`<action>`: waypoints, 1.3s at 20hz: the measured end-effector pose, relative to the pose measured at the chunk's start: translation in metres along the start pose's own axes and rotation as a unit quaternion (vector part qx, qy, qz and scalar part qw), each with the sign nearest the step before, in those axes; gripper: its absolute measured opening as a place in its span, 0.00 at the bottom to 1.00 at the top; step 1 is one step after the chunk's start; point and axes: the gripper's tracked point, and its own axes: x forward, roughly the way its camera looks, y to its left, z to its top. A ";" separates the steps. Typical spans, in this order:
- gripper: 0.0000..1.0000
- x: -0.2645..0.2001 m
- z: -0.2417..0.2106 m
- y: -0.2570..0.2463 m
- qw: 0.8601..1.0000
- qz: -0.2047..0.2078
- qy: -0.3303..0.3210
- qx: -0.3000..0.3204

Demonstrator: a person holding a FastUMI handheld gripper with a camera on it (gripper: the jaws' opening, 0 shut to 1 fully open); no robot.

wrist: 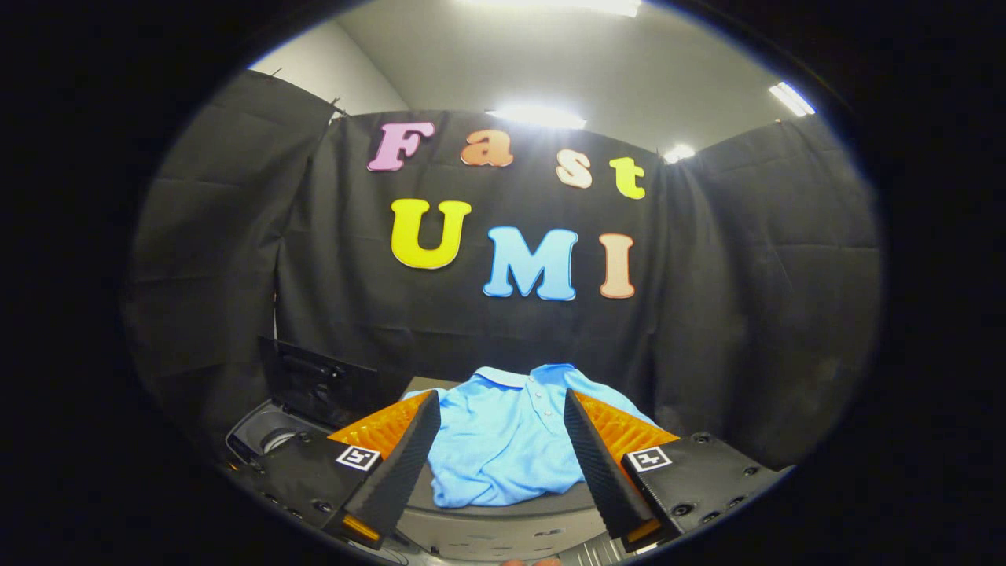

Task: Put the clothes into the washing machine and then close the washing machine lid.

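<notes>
I held the claw (pixel 498 409) wide open, the blue shirt (pixel 503 448) lying between its fingers on the washing machine (pixel 503 527).

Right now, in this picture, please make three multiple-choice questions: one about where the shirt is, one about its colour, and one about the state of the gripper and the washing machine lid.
1. Where does the shirt lie?
A. inside the drum
B. on a flat surface just ahead of the gripper, seen between its fingers
C. on the floor

2. What colour is the shirt?
A. light blue
B. red
C. white

3. How do the gripper and the washing machine lid stand?
A. gripper shut on the shirt, lid down
B. gripper open, lid raised
C. gripper shut, lid raised

Answers: 1 B, the shirt lies spread between the fingers. 2 A, the cloth is light blue. 3 B, the fingers stand wide apart and the dark lid stands up.
</notes>
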 end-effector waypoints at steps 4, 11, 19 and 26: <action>0.98 0.072 -0.040 -0.015 0.993 0.022 0.113 -0.001; 0.98 0.116 -0.095 -0.019 0.972 0.056 0.227 -0.004; 0.27 0.114 -0.093 0.000 0.967 0.075 0.241 -0.010; 0.02 0.096 -0.046 0.019 0.978 0.071 0.188 0.051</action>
